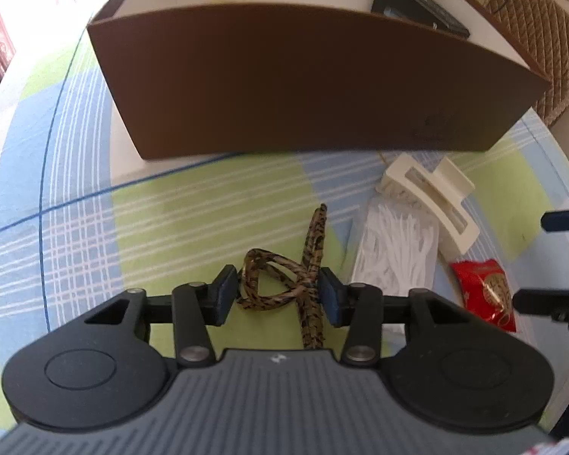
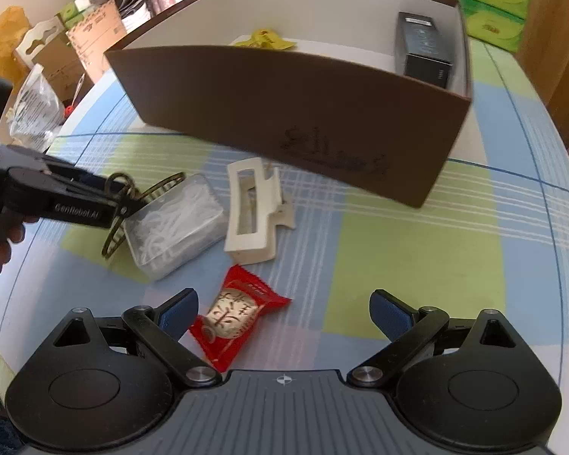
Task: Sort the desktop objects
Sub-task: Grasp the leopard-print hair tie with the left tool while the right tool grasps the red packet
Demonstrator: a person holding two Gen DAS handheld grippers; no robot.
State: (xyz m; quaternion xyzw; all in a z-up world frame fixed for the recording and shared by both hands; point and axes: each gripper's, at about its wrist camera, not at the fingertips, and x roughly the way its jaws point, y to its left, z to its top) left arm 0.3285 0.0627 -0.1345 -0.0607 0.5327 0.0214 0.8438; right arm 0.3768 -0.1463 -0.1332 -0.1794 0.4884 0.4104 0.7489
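**Left gripper pinches the hair tie; right gripper spread over the snack**

Left wrist view: the left gripper (image 1: pixel 277 295) has its two blue pads pressed against the looped part of a leopard-print hair tie (image 1: pixel 303 265), one on each side, so the tongs are pinching it; one tail of the tie runs up toward the brown box (image 1: pixel 303 91), the other runs down under the gripper body; whether the tie is lifted off the checked cloth (image 1: pixel 170 220) cannot be told; to the right lie a clear case of floss picks (image 1: pixel 394 250), a cream hair claw (image 1: pixel 432 197) partly on it, and a red snack packet (image 1: pixel 485 299); a black carton (image 1: pixel 417 3) stands in the box's far right corner; the right gripper's fingertips (image 1: pixel 561 220) poke in at the right edge.

Right wrist view: the right gripper (image 2: pixel 284 314) is spread wide and holds nothing; the packet (image 2: pixel 235 314) lies just beside its left pad; beyond sit the claw (image 2: pixel 252 212) and the case (image 2: pixel 174 223); only here is the left gripper (image 2: pixel 129 204) seen from the side, closed on the tie (image 2: pixel 123 193) just beside the case, with the hand (image 2: pixel 0 242) behind it; only here a yellow wrapper (image 2: pixel 265 38) shows inside the box (image 2: pixel 284 113), well apart from the carton (image 2: pixel 425 49); dark writing marks the box front; a plastic bag (image 2: pixel 34 110) lies at the table's left edge.
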